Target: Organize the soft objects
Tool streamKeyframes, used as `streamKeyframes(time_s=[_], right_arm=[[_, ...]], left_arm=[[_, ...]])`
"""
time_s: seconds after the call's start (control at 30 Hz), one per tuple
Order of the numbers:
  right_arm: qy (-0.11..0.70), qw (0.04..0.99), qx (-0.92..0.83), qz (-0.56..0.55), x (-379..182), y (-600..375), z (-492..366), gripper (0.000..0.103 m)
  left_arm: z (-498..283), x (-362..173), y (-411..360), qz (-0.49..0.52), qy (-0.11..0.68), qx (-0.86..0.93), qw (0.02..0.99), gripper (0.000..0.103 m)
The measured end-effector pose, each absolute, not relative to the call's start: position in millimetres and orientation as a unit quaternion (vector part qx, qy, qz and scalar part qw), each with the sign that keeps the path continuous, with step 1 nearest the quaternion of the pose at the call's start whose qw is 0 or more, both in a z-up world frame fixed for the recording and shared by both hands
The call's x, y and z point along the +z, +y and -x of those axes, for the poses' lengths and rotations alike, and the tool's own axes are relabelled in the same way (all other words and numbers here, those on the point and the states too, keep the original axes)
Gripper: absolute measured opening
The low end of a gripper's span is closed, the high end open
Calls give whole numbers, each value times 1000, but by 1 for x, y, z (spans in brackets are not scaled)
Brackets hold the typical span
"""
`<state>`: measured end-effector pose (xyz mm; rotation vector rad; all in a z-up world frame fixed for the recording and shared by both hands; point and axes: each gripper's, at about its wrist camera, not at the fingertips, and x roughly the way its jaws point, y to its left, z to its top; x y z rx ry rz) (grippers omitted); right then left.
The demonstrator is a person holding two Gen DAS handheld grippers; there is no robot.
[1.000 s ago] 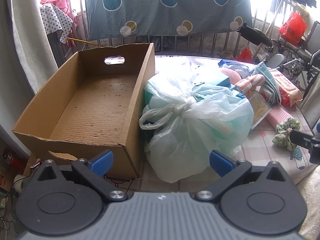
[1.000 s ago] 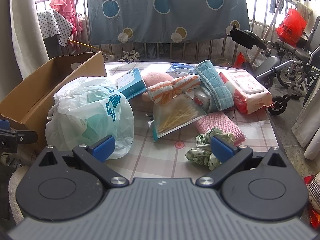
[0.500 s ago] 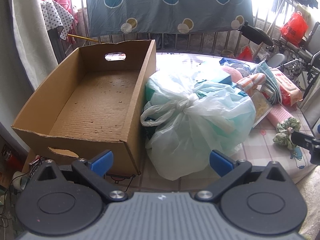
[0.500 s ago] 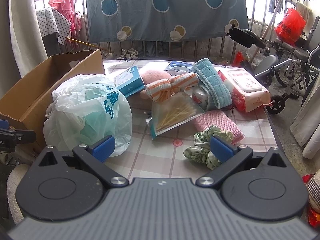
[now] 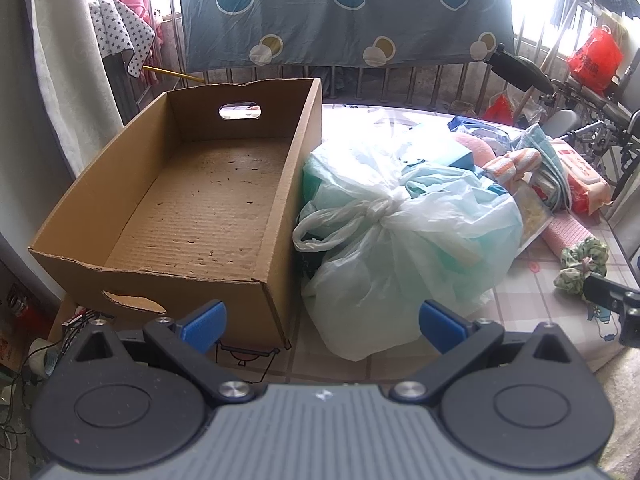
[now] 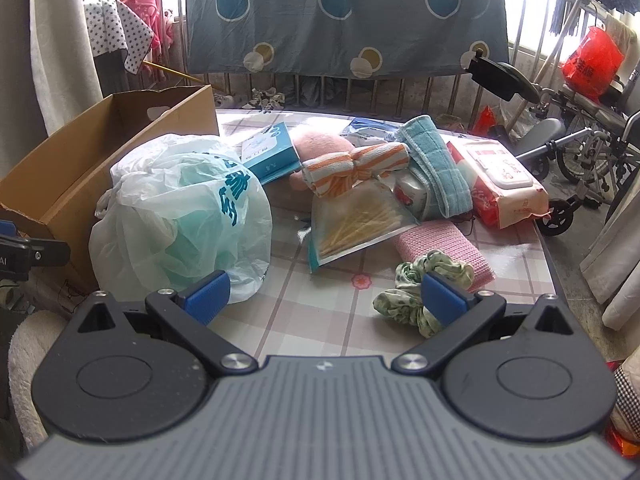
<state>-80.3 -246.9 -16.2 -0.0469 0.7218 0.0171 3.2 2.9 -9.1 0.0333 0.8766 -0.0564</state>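
Both my grippers hang empty with jaws spread wide: left gripper (image 5: 322,322) low centre in the left view, right gripper (image 6: 326,292) low centre in the right view. The cardboard box (image 5: 208,200) sits at left of the left view, nothing in it, so I judge sorting hasn't started. The tied plastic bag (image 5: 400,248) sits mid-frame, touching the box's right wall. It looks light, squashy and slippery, so I'd pinch the knot (image 5: 390,210), not the thin film. The green scrunchie (image 6: 424,290) lies on the table (image 6: 320,300) just ahead of my right jaws; soft and tiny, grab the bunched fabric anywhere. The pink cloth (image 6: 444,246), striped towel (image 6: 356,168) and blue towel (image 6: 436,164) are piled upper right, limp, so take a fold.
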Motion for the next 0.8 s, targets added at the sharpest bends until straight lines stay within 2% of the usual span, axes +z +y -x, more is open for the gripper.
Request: streamKeyframes(time_s=[0.8], right_arm=[[350,935,29,42,-14,-234,72,102]], left_arm=[[-5,-6,12,-8,419,-17,908,103]])
